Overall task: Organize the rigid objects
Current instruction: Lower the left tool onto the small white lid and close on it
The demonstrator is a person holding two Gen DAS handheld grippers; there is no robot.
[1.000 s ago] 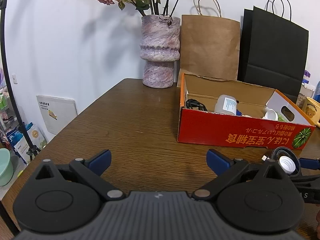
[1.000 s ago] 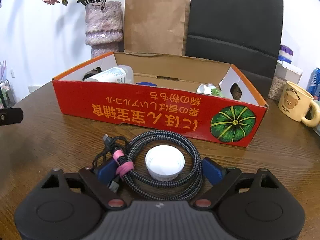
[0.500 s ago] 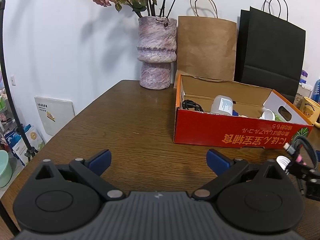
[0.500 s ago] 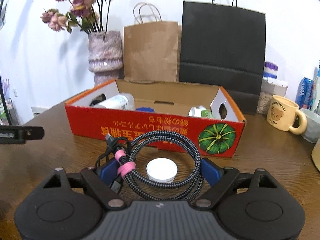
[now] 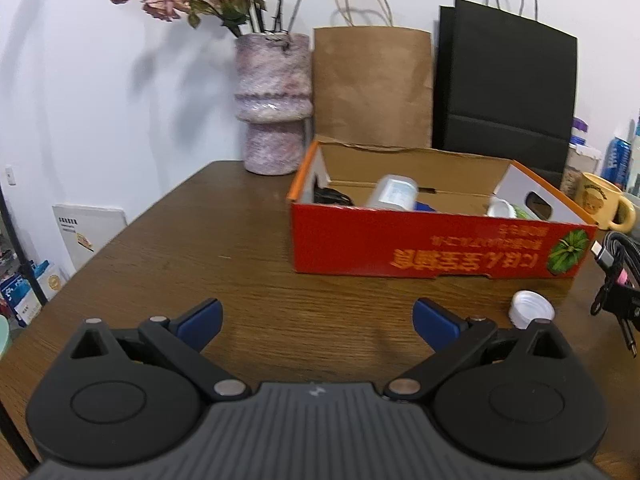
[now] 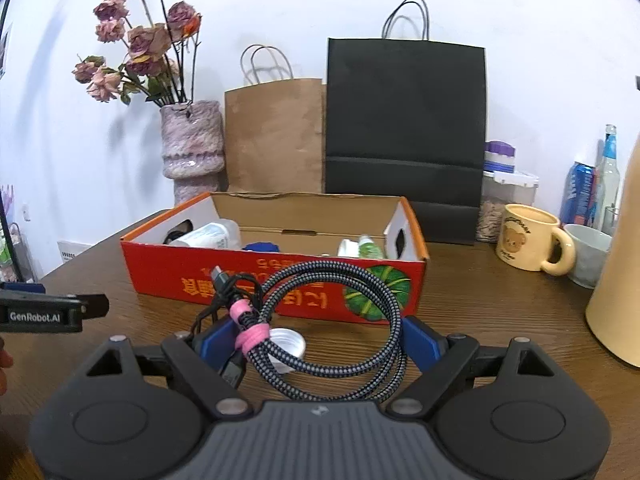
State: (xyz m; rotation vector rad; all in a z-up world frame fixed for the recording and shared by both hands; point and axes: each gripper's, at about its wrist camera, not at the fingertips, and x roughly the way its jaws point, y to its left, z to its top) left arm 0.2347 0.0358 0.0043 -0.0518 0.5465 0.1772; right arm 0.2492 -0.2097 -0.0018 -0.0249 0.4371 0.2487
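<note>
- Between the right gripper pads sits the coiled braided cable, clamped across its width and lifted off the desk.
- Coil stands tilted, ring face toward the camera, long axis running left-right between the pads; pink tie and plug ends bunch at the coil's left, one plug pointing up.
- White bottle cap lies on the desk under the coil, open side up, near the red box front wall.
- Left gripper hovers over the desk, jaws wide apart, nothing between them.
- Red box sits toward the desk's far edge, long axis left-right, a plastic bottle lying inside.
- Bear mug stands right of the box.
</note>
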